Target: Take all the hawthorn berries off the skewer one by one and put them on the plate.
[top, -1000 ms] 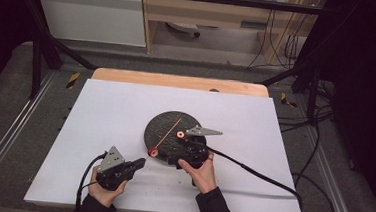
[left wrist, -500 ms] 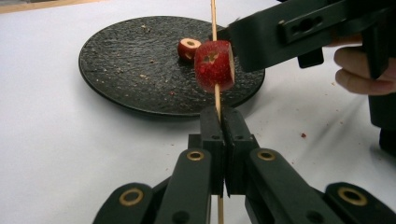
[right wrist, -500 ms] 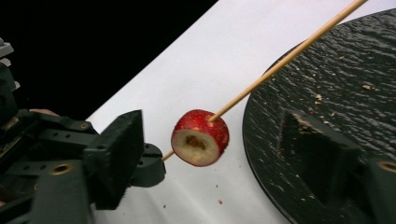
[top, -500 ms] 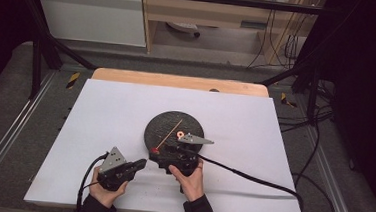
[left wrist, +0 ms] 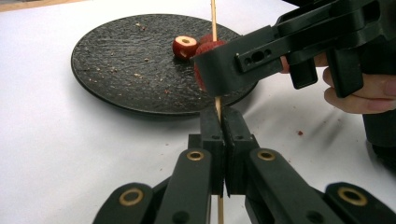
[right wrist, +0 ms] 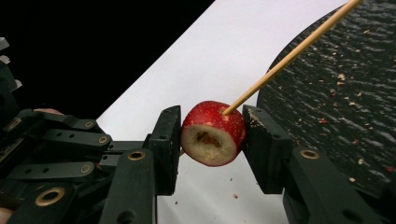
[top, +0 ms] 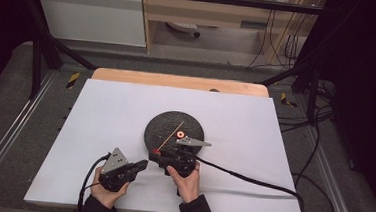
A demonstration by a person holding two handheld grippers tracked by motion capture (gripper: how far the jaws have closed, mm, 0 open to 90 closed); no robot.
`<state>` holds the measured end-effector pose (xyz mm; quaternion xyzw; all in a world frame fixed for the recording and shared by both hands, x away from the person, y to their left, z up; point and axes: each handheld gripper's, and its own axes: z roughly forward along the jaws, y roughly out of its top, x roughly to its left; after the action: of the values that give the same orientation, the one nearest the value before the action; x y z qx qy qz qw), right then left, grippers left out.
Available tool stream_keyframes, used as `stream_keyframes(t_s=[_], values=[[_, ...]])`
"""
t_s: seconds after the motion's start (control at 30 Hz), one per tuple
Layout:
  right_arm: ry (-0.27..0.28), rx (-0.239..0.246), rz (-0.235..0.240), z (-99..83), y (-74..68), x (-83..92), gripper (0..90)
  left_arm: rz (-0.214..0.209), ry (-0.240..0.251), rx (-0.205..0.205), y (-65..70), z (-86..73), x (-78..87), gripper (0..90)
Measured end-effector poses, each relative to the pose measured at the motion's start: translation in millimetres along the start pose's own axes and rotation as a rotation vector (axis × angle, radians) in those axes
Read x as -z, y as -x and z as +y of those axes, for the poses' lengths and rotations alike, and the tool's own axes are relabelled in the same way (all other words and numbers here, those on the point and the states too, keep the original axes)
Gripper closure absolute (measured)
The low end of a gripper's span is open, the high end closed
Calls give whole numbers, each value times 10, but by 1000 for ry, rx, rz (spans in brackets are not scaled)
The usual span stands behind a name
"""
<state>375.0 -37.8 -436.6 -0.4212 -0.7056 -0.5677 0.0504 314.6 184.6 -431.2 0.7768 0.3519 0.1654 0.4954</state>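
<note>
I see no words or labels anywhere that I can read. My left tool [left wrist: 223,126] is squeezed tight on a thin wooden stick [left wrist: 214,18], with its two jaws pressed together around it. The low end of the stick runs under the jaws and off the bottom edge. My right tool [right wrist: 211,135] pinches a red fruit piece [right wrist: 212,133] between its jaws, part way open, and the stick goes right into it. The fruit has a hollow middle. In the left gripper view, that tool hides most of this fruit. A second red fruit piece [left wrist: 184,46] sits on the dark round plate [left wrist: 116,70], which rests on the white table [top: 110,110]. Tiny crumbs dot the plate. From the high view, the fruit is too small to make out well.
</note>
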Motion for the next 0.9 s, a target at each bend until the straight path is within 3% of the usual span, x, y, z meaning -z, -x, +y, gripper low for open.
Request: stream_keyframes(t_s=[0.37,0.9], values=[[22,11,-21,132,6,69,600,-1,18,0,2,15,39,884],[52,41,-94,628,145,284,602,-2,48,8,-11,33,91,885]])
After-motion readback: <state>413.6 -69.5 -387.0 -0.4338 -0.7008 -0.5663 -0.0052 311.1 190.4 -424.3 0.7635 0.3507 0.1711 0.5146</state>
